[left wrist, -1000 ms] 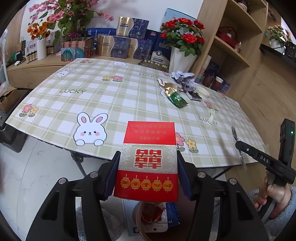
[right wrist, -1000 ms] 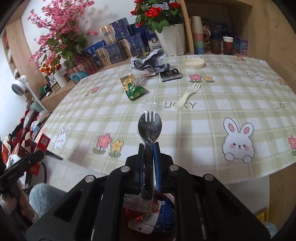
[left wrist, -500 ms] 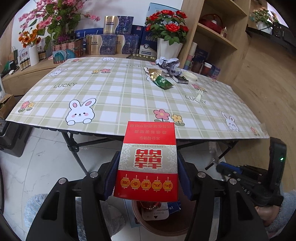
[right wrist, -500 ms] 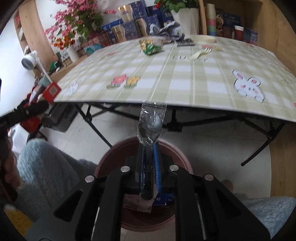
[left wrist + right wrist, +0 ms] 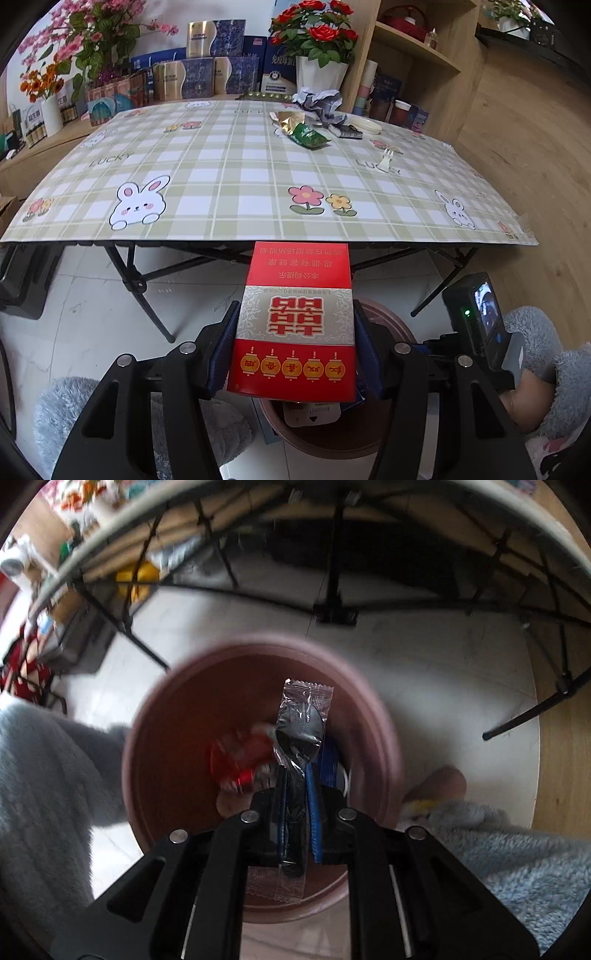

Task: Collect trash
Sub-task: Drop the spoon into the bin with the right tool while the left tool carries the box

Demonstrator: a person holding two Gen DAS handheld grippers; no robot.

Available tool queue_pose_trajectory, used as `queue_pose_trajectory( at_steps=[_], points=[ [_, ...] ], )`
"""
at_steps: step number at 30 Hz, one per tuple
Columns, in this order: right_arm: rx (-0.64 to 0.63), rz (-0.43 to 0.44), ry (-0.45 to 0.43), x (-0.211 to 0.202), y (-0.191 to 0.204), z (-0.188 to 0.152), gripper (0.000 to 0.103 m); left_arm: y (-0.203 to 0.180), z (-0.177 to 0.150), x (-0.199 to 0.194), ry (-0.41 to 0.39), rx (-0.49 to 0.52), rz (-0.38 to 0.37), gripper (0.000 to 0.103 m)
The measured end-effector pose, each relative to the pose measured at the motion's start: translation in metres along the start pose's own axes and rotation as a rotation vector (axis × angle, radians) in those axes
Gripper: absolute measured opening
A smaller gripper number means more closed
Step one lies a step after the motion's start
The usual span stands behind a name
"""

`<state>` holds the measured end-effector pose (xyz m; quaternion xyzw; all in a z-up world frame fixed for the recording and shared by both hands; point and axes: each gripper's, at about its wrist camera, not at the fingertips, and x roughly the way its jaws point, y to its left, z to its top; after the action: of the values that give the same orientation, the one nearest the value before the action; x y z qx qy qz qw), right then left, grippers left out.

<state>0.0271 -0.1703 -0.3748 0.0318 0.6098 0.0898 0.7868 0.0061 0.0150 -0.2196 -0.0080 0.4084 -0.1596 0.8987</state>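
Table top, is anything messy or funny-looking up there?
Yes. At the far end of the table, a crumpled wrapper and a torn green packet lie scattered, and a white fork lies loose by itself.

Soft, even daylight is filling the left wrist view, and the checked tabletop [image 5: 236,177] is showing crisply, its far edge bowing under the fisheye lens (corners are darkening to black). The right wrist view is looking dimmer: motion blur is smearing the bin rim [image 5: 147,716] and the clutter at 10 o'clock, while glare is glinting off the clear spoon wrapper [image 5: 306,705] and shadow is pooling beneath the table frame at 12 o'clock.
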Motion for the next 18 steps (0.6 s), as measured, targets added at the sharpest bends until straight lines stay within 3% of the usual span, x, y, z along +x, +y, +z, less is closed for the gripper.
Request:
queue_pose_trajectory(
  at_steps=[11,13,15,18],
  points=[
    [0.0,0.006,0.033,0.002,-0.002,-0.001,0.015,0.004,-0.006,0.009,0.034,-0.02,-0.013,0.056],
    [0.01,0.006,0.029,0.002,-0.003,-0.001,0.022,0.003,-0.007,0.009,0.034,-0.015,-0.015,0.056],
    [0.01,0.008,0.016,-0.001,-0.003,-0.001,0.038,0.003,-0.007,0.009,0.033,-0.016,-0.018,0.056],
    [0.004,0.009,-0.018,-0.008,-0.001,0.001,0.043,0.004,-0.006,0.009,0.031,-0.021,-0.019,0.056]
  ],
)
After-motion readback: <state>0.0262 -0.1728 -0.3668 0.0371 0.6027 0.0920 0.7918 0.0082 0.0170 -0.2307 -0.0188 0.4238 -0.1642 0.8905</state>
